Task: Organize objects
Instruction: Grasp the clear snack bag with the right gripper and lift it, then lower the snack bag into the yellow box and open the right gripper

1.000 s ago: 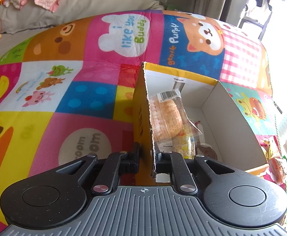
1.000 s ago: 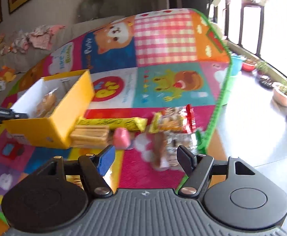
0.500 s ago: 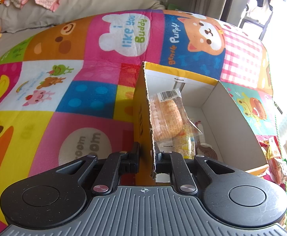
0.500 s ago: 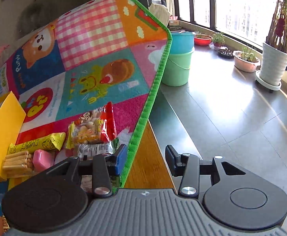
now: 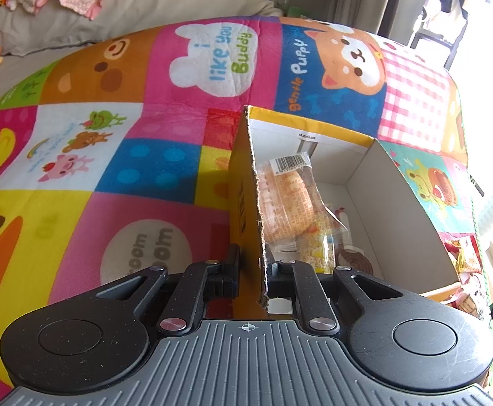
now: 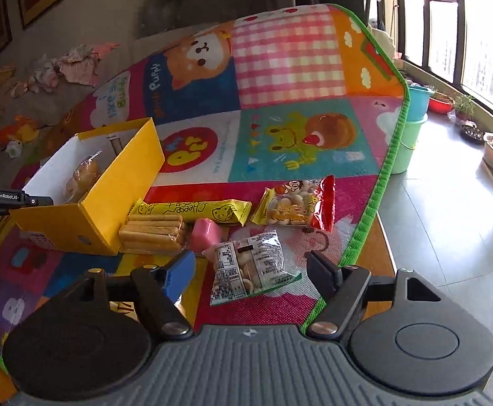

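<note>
Swung back from window side, right gripper (image 6: 250,264) now over snacks; left view unchanged. Left wrist: left gripper (image 5: 251,267) clamped on yellow box (image 5: 246,203) wall; bun pkt (image 5: 283,199) inside. Right wrist: jaws wide apart, nothing held, straddling clear snack bag (image 6: 246,270) on mat (image 6: 294,67); bag light, crinkly, slippery, contents prob. crushable; grip mid-body, gently.
</note>
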